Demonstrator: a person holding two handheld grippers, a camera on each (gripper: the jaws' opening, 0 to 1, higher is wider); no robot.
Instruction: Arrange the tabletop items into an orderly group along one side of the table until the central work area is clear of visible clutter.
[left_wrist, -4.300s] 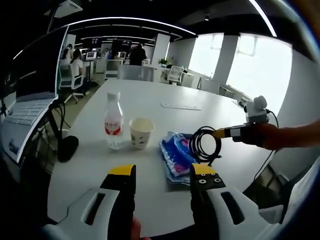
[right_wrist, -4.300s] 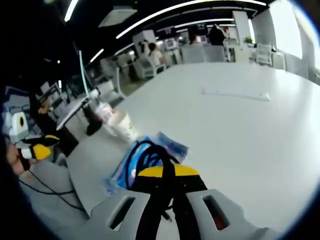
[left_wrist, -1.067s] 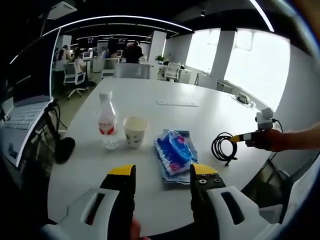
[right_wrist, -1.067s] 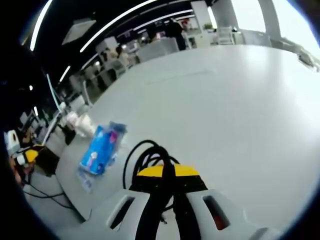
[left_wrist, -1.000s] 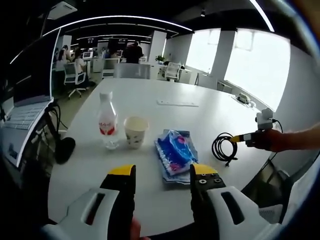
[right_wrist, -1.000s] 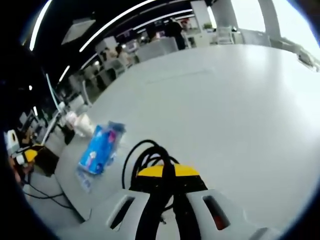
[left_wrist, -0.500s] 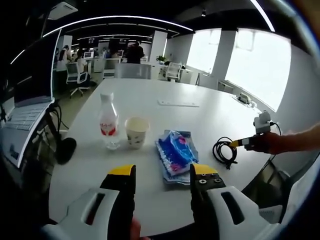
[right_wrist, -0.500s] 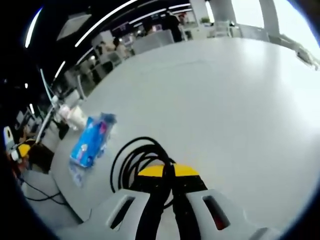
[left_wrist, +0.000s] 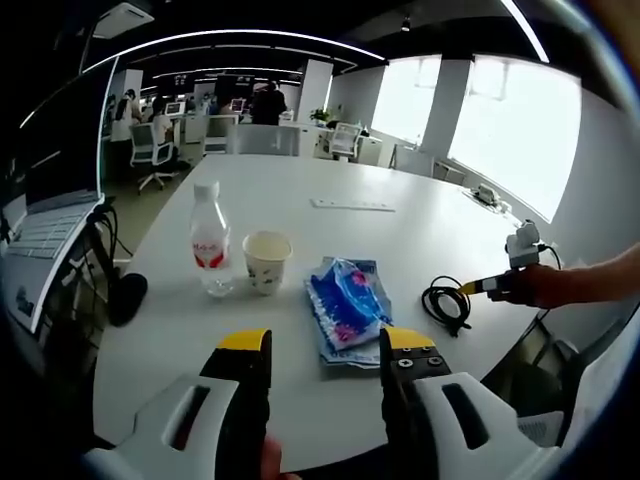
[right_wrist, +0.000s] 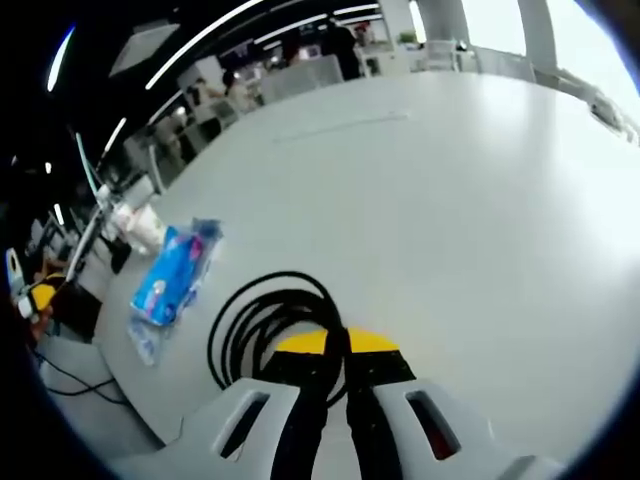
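Observation:
A clear water bottle (left_wrist: 207, 240) with a red label stands next to a paper cup (left_wrist: 266, 262) on the white table (left_wrist: 300, 215). Right of them lies a blue packet (left_wrist: 347, 305). My left gripper (left_wrist: 325, 350) hangs open above the table's near edge, with nothing between its fingers. My right gripper (right_wrist: 335, 345) is shut on a black coiled cable (right_wrist: 265, 315), which lies flat on the table. In the left gripper view that cable (left_wrist: 443, 303) sits right of the packet, with the right gripper (left_wrist: 490, 287) behind it. The packet (right_wrist: 170, 275) lies left of the coil.
An open laptop (left_wrist: 40, 220) and a black object (left_wrist: 128, 297) sit at the table's left edge. A thin white strip (left_wrist: 350, 204) lies far across the table. Office chairs and people are in the background. The left gripper's yellow tip (right_wrist: 30, 297) shows at the far left.
The right gripper carried the cable from above the blue packet to its right, then lowered the coil until it lies flat on the table. The left gripper stayed open and almost still.

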